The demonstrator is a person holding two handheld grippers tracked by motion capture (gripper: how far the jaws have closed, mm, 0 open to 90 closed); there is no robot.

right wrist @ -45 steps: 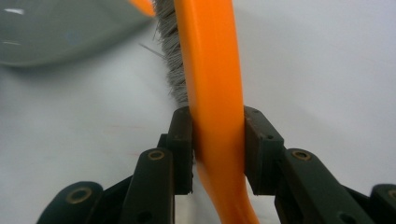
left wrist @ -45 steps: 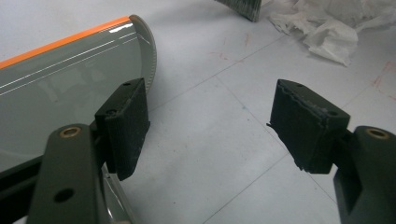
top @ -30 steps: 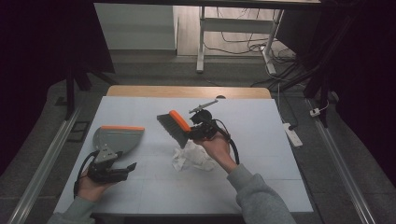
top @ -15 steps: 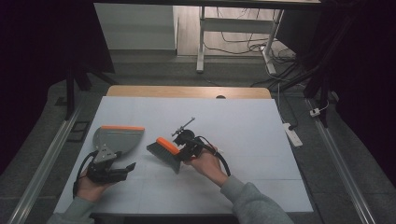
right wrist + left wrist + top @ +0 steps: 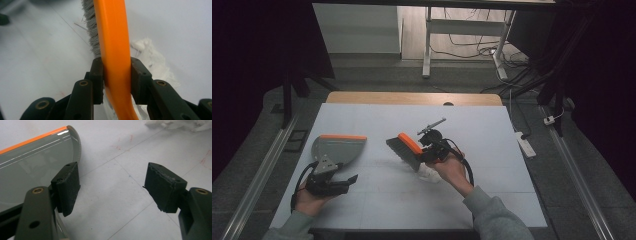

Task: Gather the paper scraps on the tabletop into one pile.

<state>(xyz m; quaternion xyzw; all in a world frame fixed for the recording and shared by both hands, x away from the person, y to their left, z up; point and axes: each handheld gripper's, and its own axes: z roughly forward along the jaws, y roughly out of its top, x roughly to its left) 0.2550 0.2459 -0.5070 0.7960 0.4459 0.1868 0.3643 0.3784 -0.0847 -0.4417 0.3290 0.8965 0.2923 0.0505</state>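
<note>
A hand brush (image 5: 406,149) with an orange back and grey bristles hovers at the middle of the white table (image 5: 492,165). My right gripper (image 5: 426,150) is shut on its orange handle (image 5: 115,45), one pad on each side. A crumpled white paper (image 5: 428,173) lies just under and behind the brush, its edge showing past the bristles (image 5: 152,62). On the left a grey dustpan (image 5: 338,147) with an orange lip rests flat. My left gripper (image 5: 346,180) sits beside it near the front edge, open (image 5: 112,180), with bare table between its pads; the dustpan (image 5: 32,167) lies past its left jaw.
A wooden strip (image 5: 412,98) runs along the table's far edge. Beyond it stand a white desk leg (image 5: 427,45) and loose floor cables (image 5: 482,50). A power strip (image 5: 524,145) lies off the right edge. Metal rails (image 5: 259,175) flank the table.
My right hand carried the brush toward me and to the left over the paper, then back a little to the right. The paper now lies mostly under that hand. The left hand stayed put.
</note>
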